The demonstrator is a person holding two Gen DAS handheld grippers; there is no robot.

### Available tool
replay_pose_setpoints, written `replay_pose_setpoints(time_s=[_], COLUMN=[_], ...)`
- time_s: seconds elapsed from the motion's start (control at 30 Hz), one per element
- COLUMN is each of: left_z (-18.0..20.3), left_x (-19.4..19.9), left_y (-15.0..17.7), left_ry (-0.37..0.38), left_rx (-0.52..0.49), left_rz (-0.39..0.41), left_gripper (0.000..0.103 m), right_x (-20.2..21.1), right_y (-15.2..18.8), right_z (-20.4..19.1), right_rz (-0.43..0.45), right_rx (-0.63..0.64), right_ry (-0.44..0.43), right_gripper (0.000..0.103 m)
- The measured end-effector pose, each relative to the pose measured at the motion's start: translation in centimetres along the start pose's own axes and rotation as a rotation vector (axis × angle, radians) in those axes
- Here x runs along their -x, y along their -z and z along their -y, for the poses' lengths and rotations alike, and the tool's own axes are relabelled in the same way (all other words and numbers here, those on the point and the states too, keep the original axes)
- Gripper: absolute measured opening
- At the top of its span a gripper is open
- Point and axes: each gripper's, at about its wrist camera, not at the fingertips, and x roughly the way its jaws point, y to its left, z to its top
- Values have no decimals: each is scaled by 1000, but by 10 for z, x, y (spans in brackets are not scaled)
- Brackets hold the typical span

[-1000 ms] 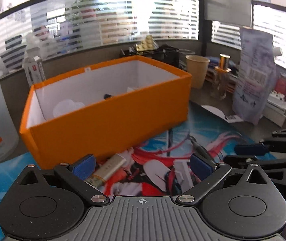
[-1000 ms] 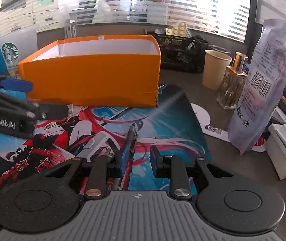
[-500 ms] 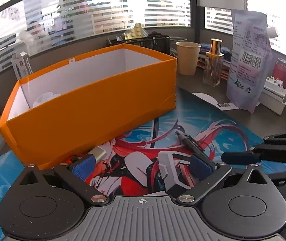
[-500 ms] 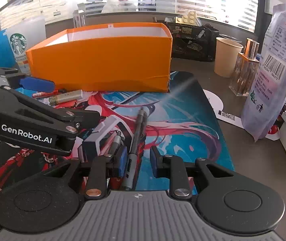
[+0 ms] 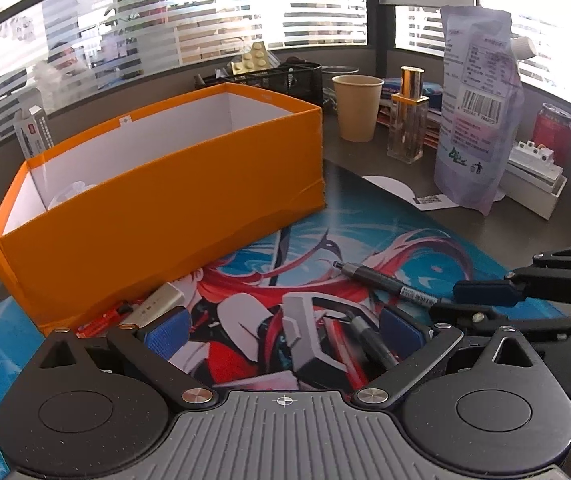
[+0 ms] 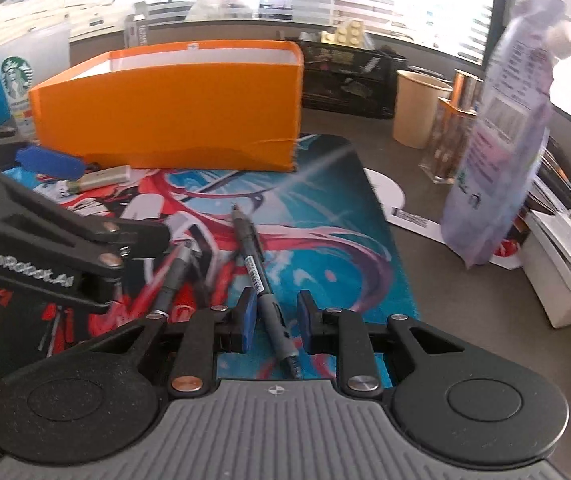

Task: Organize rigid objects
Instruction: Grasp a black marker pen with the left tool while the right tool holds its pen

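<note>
Right tool (image 6: 273, 322) sat low over the printed mat (image 6: 337, 248) on the bench, jaws narrowed but not pinching; black pen (image 6: 261, 276) lay btwn the blue pads w/ gaps on both sides, tip pointing away from the tool toward the orange box (image 6: 173, 120); nothing held yet. Left tool (image 5: 283, 326) stood wide open, empty; a second dark pen (image 5: 369, 340) lay just inside its right pad, and a silvery USB-type stick (image 5: 157, 304) plus a small red item sat just beyond its left pad, against the box's near wall. Box was ahead of both tools, open-topped, w/ something pale inside, hard to make out.

Judgement on handling: pen looks light, stiff, slim and round, so prob. inclined to roll or swivel if pinched off-centre; barrel plastic likely a bit slick, grip section nearer the tip prob. less so. Best hold seems mid-barrel, pads square across it, near the balance point so neither end droops; not fragile, so a firm squeeze should be OK. USB stick looks flat-sided, easier to pinch across its width.
</note>
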Motion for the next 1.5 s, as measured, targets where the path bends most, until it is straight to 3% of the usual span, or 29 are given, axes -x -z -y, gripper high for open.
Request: replay_pose_setpoints(time_s=[0.4, 0.6, 0.97, 1.13, 1.3, 1.37, 1.5], left_z=[23, 43, 57, 38, 31, 29, 25], left_x=[0, -7, 2, -4, -7, -8, -8], left_y=[11, 24, 41, 42, 42, 43, 44], left_ry=[-29, -23, -66, 21, 59, 69, 91], left_rx=[-9, -79, -128, -47, -7, -3, -11], left_rz=[-5, -54, 41, 22, 5, 4, 13], left_gripper=[101, 102, 101, 103, 103, 103, 101], right_x=[0, 1, -1, -2, -5, -7, -11], right_y=[5, 6, 5, 5, 4, 4, 2], right_z=[19, 23, 19, 14, 8, 7, 10], right_rz=[16, 16, 21, 33, 44, 43, 38], right_rx=[-46, -50, -36, -21, -2, 12, -1], right_ry=[14, 14, 31, 34, 41, 45, 13], right_gripper=[20, 20, 21, 22, 43, 62, 71])
